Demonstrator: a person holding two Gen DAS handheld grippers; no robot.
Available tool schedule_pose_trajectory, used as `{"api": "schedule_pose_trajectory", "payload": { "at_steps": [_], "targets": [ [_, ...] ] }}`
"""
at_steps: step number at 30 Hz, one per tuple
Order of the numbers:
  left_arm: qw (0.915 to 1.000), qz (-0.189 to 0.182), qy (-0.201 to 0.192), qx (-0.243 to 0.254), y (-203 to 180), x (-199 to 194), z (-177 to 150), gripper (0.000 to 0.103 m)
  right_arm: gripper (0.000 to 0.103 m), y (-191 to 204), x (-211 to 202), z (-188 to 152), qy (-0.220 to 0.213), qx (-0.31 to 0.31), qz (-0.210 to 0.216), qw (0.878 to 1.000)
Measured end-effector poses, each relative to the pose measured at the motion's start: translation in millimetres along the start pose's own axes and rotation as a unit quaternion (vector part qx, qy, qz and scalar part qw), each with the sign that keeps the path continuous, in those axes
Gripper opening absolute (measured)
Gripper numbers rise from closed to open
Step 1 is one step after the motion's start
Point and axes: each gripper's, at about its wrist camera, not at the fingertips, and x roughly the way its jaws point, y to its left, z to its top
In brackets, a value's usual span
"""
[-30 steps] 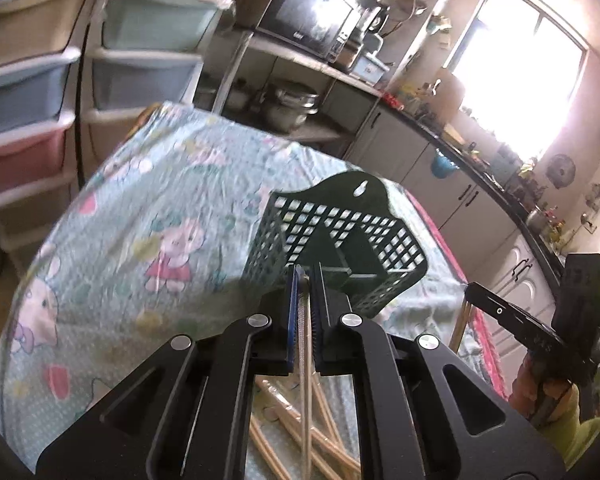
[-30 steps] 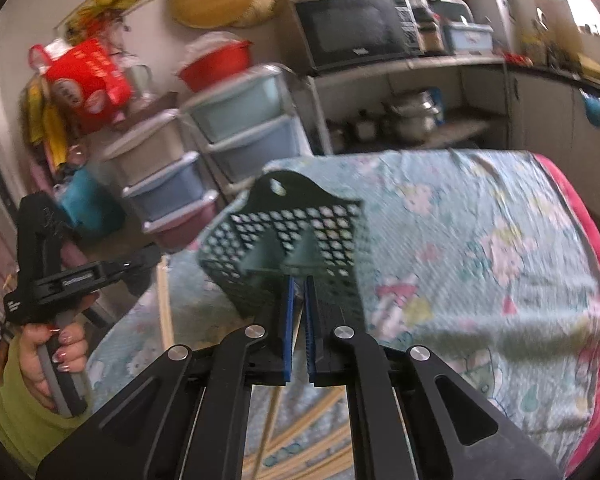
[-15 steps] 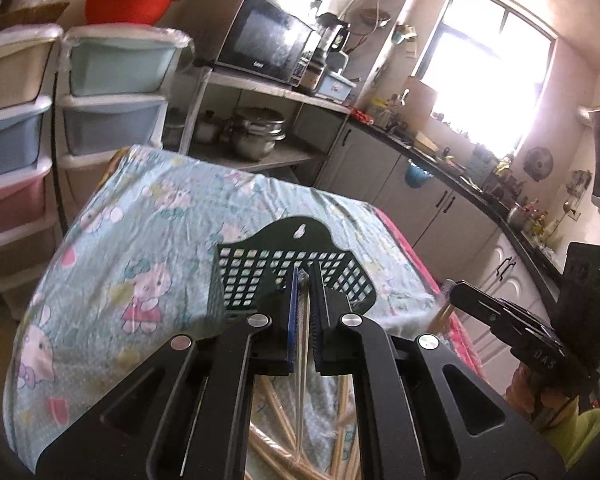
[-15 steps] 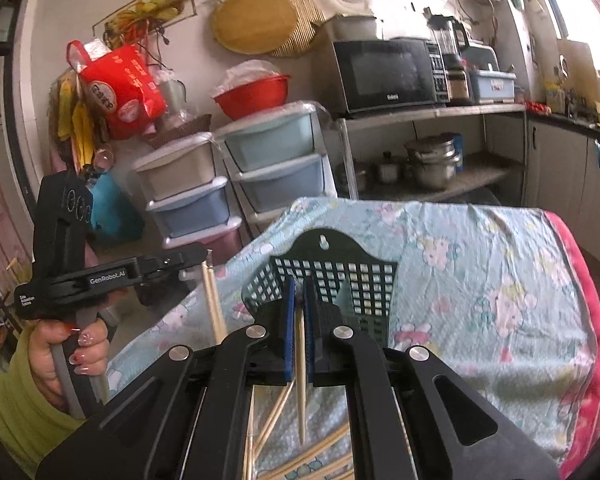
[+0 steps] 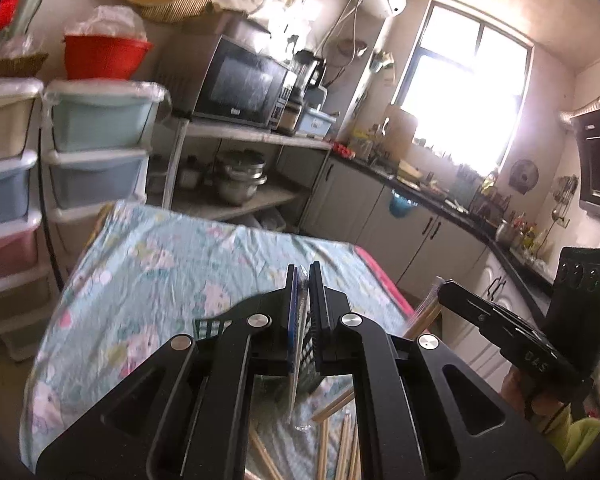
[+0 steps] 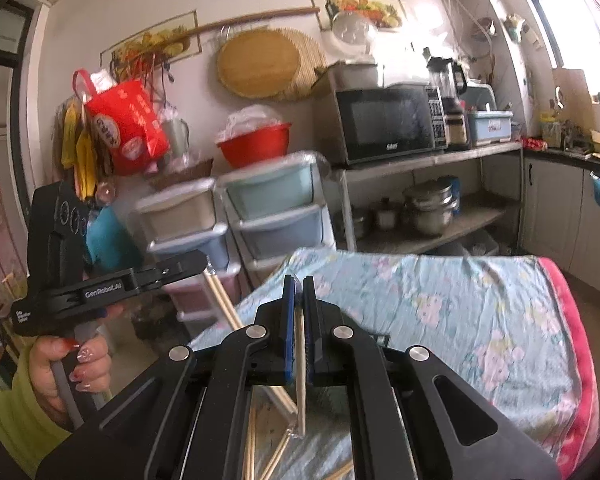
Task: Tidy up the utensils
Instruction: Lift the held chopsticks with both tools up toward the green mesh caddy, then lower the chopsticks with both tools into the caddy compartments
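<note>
My left gripper (image 5: 304, 276) is shut on a chopstick in a clear wrapper (image 5: 296, 364) that hangs down between its fingers. Only bits of the dark green mesh basket (image 5: 206, 326) show behind them. My right gripper (image 6: 299, 284) is shut on a wooden chopstick (image 6: 300, 360) that also points down. Each wrist view shows the other tool held up in a hand: the right gripper (image 5: 440, 290) with its chopstick (image 5: 422, 318), and the left gripper (image 6: 202, 260) with its chopstick (image 6: 222, 300). Several loose chopsticks (image 5: 340, 440) lie on the cloth-covered table (image 5: 160, 264) below.
Stacked plastic drawers (image 5: 96, 152) stand past the table's far left corner. A shelf rack with a microwave (image 5: 236, 84) and pots (image 5: 240, 180) is behind the table. Kitchen cabinets (image 5: 400, 232) run along the right. The table's pink edge (image 6: 576, 340) is on the right.
Both grippers have risen above the table, each still shut on its chopstick. The green basket, plain before, has dropped behind the fingers, and more of the room shows.
</note>
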Motion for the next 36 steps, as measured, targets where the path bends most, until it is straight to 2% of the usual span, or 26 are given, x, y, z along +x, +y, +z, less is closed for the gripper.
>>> {"api": "schedule_pose_trajectory", "payload": {
  "at_steps": [8, 16, 27, 36],
  "targets": [
    [0.9992, -0.002, -0.041, 0.003, -9, -4, 34, 0.003, 0.004, -7, 1, 35, -0.044, -0.001, -0.017, 0.999],
    [0.9983, 0.008, -0.058, -0.002, -10, 9, 53, 0.003, 0.004, -22, 14, 53, -0.063, 0.011, -0.038, 0.997],
    [0.9984, 0.029, -0.046, -0.014, 9, 37, 44, 0.003, 0.005, -45, 39, 38, -0.04, 0.032, -0.057, 0.997],
    [0.999, 0.036, -0.014, -0.021, 26, 57, 20, 0.003, 0.005, -53, 49, 16, -0.016, 0.047, -0.059, 0.997]
  ]
}}
